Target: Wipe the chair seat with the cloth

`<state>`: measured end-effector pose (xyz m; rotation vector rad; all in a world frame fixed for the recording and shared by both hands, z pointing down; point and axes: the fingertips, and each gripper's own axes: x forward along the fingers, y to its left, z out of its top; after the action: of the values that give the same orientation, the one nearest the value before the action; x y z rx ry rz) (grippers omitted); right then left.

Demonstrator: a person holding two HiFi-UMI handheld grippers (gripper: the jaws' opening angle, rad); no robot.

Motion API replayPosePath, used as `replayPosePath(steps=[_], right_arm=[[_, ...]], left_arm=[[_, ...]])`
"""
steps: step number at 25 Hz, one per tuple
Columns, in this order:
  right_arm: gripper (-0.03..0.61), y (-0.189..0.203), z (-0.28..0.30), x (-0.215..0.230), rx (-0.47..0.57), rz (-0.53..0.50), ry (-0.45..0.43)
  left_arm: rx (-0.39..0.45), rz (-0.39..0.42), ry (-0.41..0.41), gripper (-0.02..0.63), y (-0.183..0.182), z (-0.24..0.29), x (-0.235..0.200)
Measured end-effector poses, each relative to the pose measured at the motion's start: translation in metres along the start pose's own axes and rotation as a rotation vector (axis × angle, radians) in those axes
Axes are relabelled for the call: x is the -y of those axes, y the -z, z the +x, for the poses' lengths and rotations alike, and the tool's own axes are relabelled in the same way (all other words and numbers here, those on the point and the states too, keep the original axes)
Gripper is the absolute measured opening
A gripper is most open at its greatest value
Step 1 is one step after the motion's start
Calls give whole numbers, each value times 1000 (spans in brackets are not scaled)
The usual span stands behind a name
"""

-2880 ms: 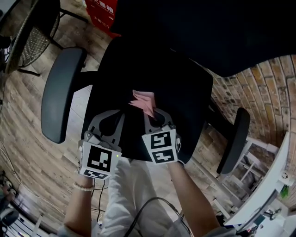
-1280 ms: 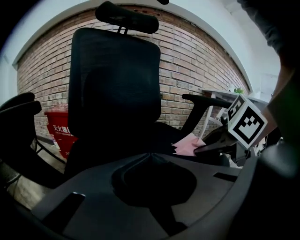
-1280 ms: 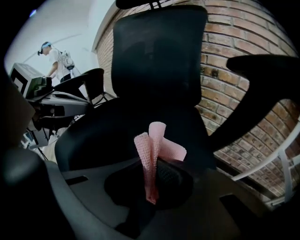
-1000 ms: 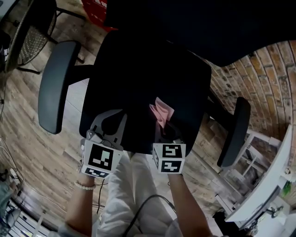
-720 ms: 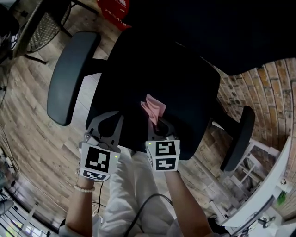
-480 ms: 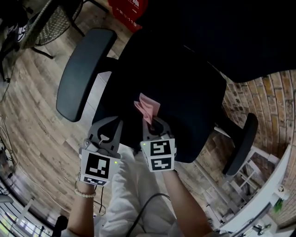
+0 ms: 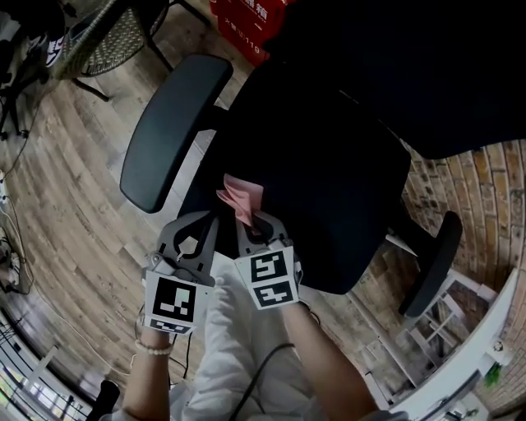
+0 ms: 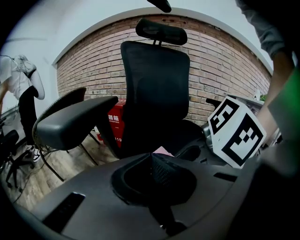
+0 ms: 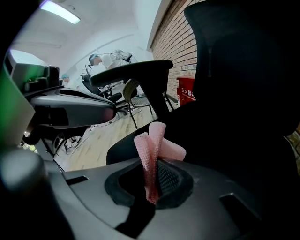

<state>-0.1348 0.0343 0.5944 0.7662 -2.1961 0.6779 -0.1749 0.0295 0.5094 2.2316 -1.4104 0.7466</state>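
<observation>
The black chair seat (image 7: 329,173) fills the middle of the head view. A pink cloth (image 7: 241,196) lies against its front left part, near the left armrest (image 7: 173,131). My right gripper (image 7: 248,219) is shut on the cloth (image 9: 151,154), which stands up folded between the jaws. My left gripper (image 7: 201,225) hangs just left of it at the seat's front edge, shut with nothing in it (image 8: 152,164). The left gripper view shows the backrest (image 8: 157,84), a corner of the cloth (image 8: 163,151) and the right gripper's marker cube (image 8: 236,131).
The right armrest (image 7: 431,259) stands at the right above a brick-pattern floor. A red box (image 7: 246,20) sits behind the chair, and a mesh chair (image 7: 107,41) is at the top left. The person's legs (image 7: 238,345) are below the seat's front edge.
The right gripper has dragged the cloth across the seat from its right front toward the left front edge. The left gripper stayed shut beside it.
</observation>
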Motion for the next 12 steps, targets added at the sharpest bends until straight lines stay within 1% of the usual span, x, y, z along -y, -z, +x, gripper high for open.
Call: replayPosePath(steps=[5, 8, 12], right_arm=[[56, 14, -9, 14, -17, 2, 39], [56, 30, -21, 31, -33, 10, 80], [55, 56, -43, 55, -53, 38, 142]], left_arm=[[-12, 16, 20, 18, 2, 5, 8], [-24, 33, 47, 18, 4, 11, 19], [-13, 61, 94, 18, -4, 22, 39]])
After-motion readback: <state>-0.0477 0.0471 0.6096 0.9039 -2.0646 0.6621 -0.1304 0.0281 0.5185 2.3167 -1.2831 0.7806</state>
